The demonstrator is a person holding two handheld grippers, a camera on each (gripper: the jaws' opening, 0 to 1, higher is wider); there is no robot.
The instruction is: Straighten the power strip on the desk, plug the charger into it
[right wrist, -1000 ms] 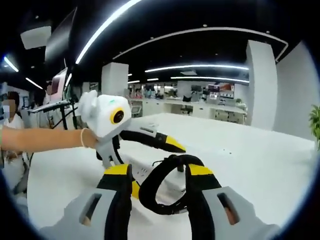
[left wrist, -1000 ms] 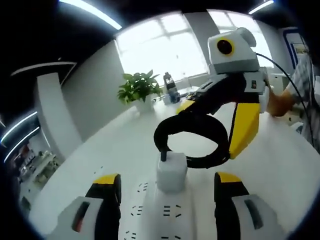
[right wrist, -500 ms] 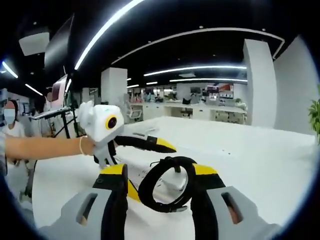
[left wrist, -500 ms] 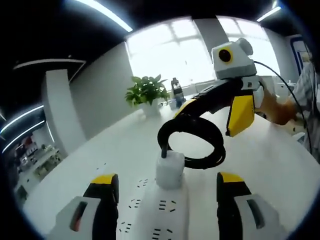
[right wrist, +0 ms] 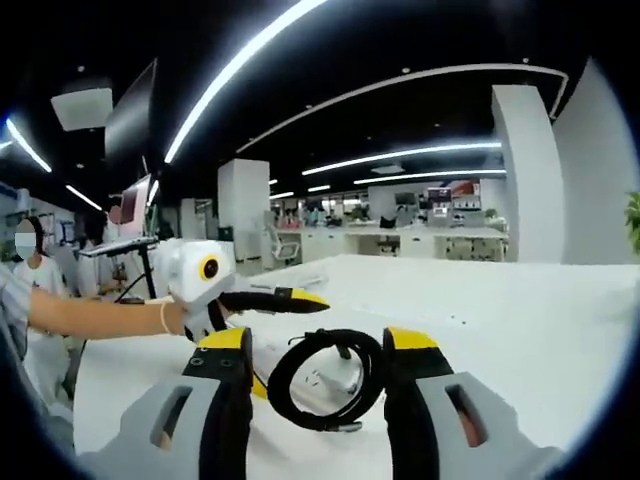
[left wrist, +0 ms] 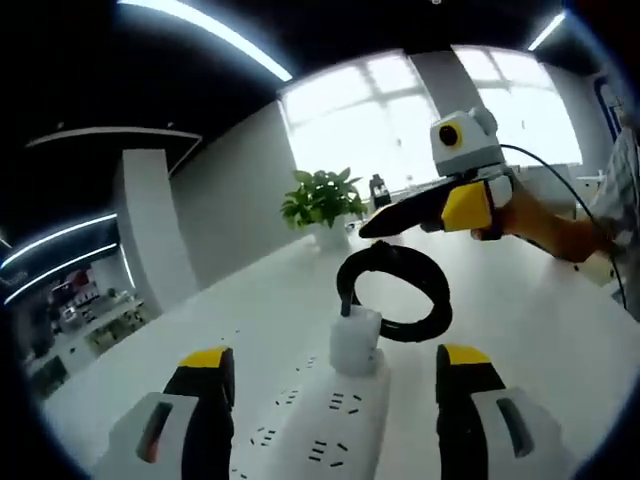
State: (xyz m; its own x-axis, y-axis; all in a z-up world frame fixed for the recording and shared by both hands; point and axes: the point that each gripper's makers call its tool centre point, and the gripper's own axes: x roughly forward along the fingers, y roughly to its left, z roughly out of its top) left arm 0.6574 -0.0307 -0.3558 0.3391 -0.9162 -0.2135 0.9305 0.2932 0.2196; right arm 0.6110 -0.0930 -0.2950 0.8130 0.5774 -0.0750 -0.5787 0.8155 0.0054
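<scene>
Where the power strip lies: one power strip (left wrist: 320, 425) on the white desk (left wrist: 530, 330), between the left gripper (left wrist: 330, 400) jaws (wide apart, holding nothing).
Charger: one charger (left wrist: 356, 340) seated in the strip, its cable (left wrist: 395, 295) coiled just behind.
Right gripper: right gripper (right wrist: 315, 375) jaws spread, empty, either side of the coil.
Room: bare desk all around the strip; one plant (left wrist: 322, 200) far behind.

Strip on the bench, charger plugged in.
The strip (left wrist: 335, 425) lies on the bench (left wrist: 540, 320) between the left claw's (left wrist: 325, 385) jaws; the charger (left wrist: 355, 341) stands on its far end, cable (left wrist: 400, 295) coiled behind. A plant (left wrist: 322, 200) stands beyond; the right claw (left wrist: 400, 215) hangs over the coil.
</scene>
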